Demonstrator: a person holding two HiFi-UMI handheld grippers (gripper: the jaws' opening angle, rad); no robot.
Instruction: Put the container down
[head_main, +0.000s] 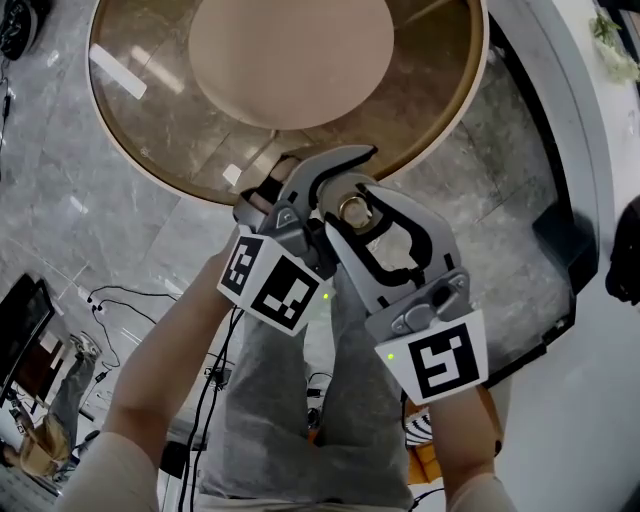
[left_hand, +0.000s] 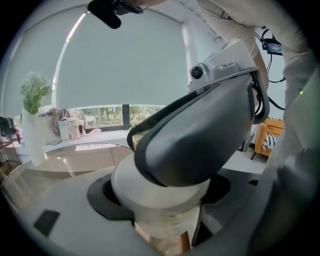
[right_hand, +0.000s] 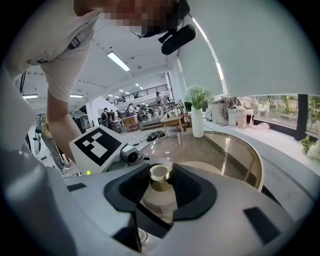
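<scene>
Gripping the gold cap (right_hand: 161, 174) of the container (right_hand: 156, 202), the jaws of the right gripper (right_hand: 163, 186) are closed on it, with one dark pad at each side of the cap. The jaws of the left gripper (left_hand: 159, 192) stand wider and are closed on the white body of the same container, lower down; the grey body of the right gripper fills much of the left gripper view just above them. The container is upright and is held between the two grippers, and it does not rest on anything. In the head view the two grippers meet at the near rim of the round glass desk (head_main: 140, 110), and I cannot tell if the container is over the glass or just outside the rim. The left cube (head_main: 272, 280) and the right cube (head_main: 440, 362) point back toward the person, whose forearms and grey trousers (head_main: 300, 420) are seen below. Under them is a grey marble floor (head_main: 120, 240) with some black cables (head_main: 130, 300). Far across the desk, beside its far rim, stands a white vase (right_hand: 198, 122) with green leaves.
</scene>
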